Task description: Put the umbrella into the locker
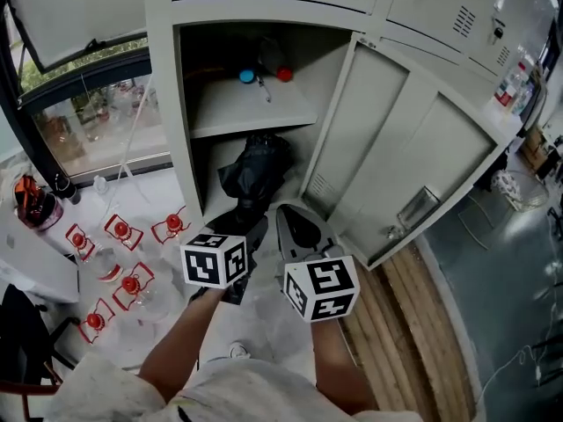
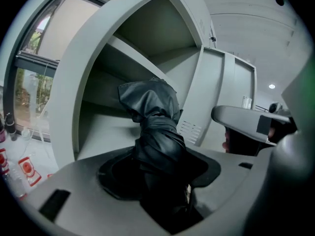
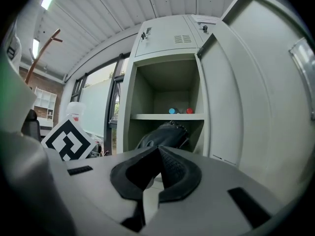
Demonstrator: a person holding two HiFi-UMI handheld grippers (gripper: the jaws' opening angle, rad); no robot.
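Umbrella (image 1: 255, 172) pokes its far end into the bottom part of the locker (image 1: 165, 104), under the shelf (image 1: 251, 114), because our left gripper (image 2: 160, 181) pinches its near end and aims it there. Our right gripper (image 3: 157, 154) is squeezed shut on nothing; we think one is enough.

A large window (image 1: 97, 121) fills ten o'clock, daylight coming through. Wooden planks (image 1: 413, 323) run toward five o'clock beside a glossy grey floor (image 1: 501, 306) at four. Overhead, a white slatted ceiling (image 3: 123, 14) carries a lamp (image 3: 47, 0).
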